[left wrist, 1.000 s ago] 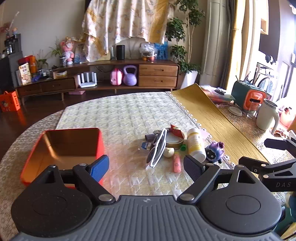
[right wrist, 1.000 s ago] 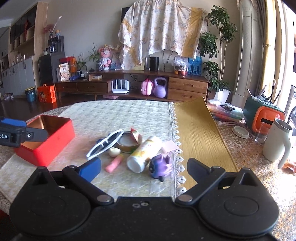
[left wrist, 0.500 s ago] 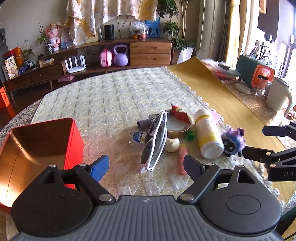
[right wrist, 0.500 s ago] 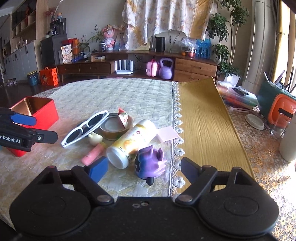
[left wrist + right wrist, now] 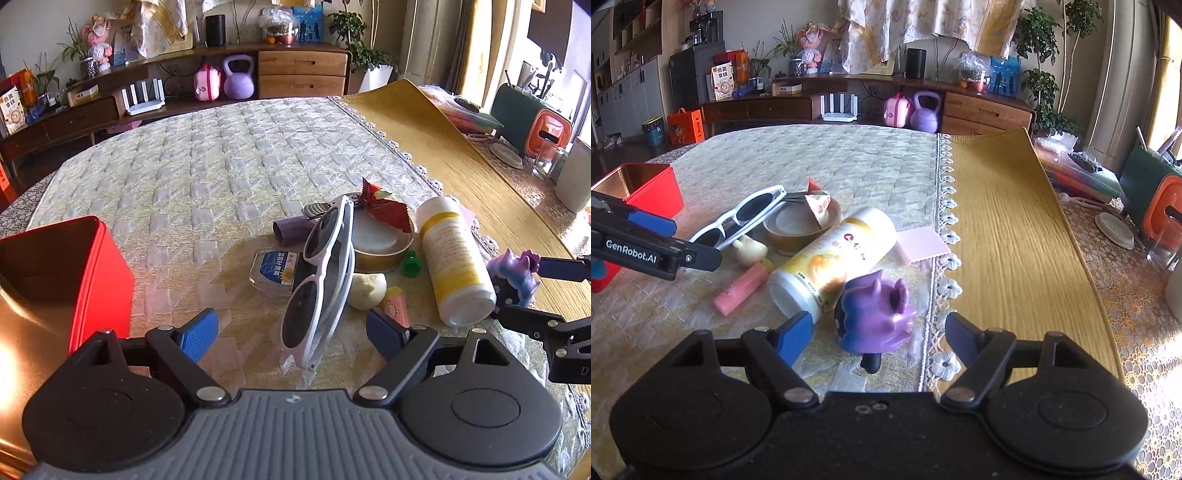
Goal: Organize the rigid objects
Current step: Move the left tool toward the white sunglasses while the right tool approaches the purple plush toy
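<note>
A pile of small objects lies on the quilted cloth. White sunglasses (image 5: 321,284) lean on a round gold tin (image 5: 380,243). My left gripper (image 5: 291,332) is open, its fingers either side of the sunglasses' near end. A white and yellow bottle (image 5: 450,258) lies on its side. A purple toy figure (image 5: 875,314) stands between the open fingers of my right gripper (image 5: 879,332). The open red box (image 5: 62,273) stands at the left. A pink tube (image 5: 742,288) and a cream figurine (image 5: 750,249) lie beside the bottle.
A clear packet with a blue label (image 5: 275,271), a purple tube (image 5: 291,229), a green piece (image 5: 412,266) and a red wrapper (image 5: 384,206) are in the pile. A pink card (image 5: 921,245) lies at the cloth's lace edge. A yellow mat (image 5: 1004,221) lies to the right.
Both grippers have moved forward and down toward the pile. The left now straddles the sunglasses' end; the right now straddles the purple toy. Both stay open.
</note>
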Available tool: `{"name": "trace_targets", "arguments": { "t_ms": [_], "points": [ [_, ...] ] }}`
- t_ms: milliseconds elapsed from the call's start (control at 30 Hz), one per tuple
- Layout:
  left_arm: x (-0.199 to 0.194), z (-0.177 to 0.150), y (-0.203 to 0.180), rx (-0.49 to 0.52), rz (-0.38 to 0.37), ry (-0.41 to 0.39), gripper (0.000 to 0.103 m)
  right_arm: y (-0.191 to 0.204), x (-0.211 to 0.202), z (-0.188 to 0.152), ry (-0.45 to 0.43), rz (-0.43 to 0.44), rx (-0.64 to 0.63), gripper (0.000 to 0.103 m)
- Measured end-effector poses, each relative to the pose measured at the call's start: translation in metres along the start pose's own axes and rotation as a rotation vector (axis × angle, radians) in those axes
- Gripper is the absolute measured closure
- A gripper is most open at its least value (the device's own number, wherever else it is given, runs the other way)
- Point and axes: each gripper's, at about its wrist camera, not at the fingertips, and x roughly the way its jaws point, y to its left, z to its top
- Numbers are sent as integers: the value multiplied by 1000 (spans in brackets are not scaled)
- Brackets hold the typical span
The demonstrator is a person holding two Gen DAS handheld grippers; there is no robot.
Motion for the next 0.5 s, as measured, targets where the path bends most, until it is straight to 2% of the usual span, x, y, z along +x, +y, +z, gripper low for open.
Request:
{"name": "trace_targets", "arguments": {
  "t_ms": [133,233,333,500],
  "points": [
    [9,3,4,-16,-27,14,17,1,5,1,5,6,-9,27],
    [15,4,8,-36,-57,39,33,-1,8,1,9,10,-9,29],
    [19,7,10,-42,-71,38,36,-3,11,1,11,10,-12,31],
    [21,12,9,-37,-87,39,49,-2,15,2,14,8,-16,32]
  ]
}}
